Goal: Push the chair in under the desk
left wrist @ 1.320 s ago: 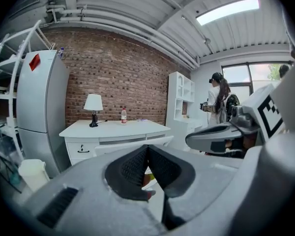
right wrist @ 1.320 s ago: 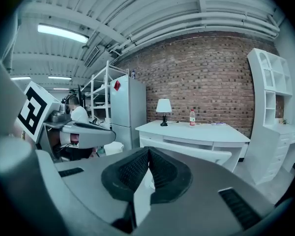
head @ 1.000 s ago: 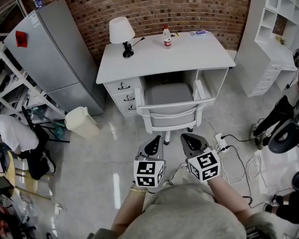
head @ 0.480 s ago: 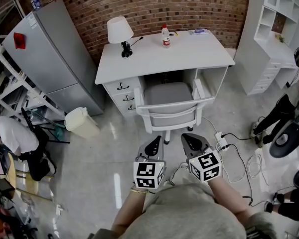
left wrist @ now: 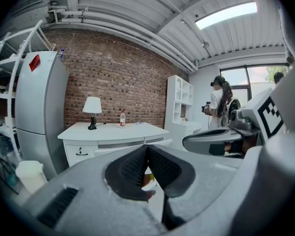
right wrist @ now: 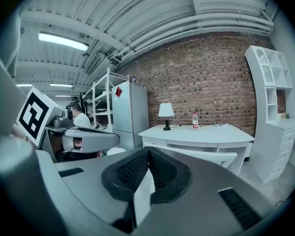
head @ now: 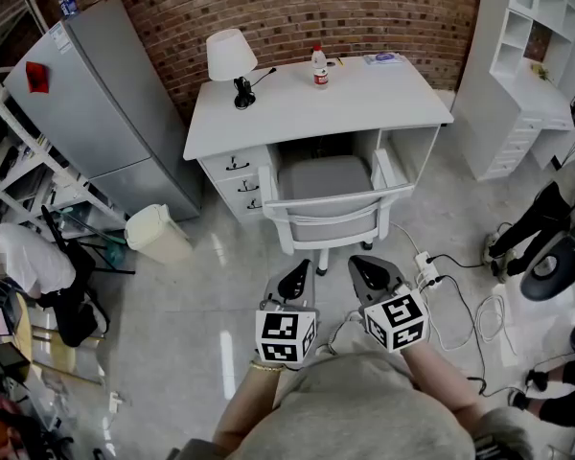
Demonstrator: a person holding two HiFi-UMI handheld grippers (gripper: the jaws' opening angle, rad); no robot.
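My left gripper and right gripper had fingers pressed together, empty; the chair seemed light, best pushed at its backrest.

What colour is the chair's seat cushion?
The seat cushion is grey; the head view shows it best.

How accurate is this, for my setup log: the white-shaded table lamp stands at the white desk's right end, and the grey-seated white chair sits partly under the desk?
The side is wrong: the head view shows the white-shaded table lamp at the left end of the white desk. The grey-seated white chair does sit partly under the desk.
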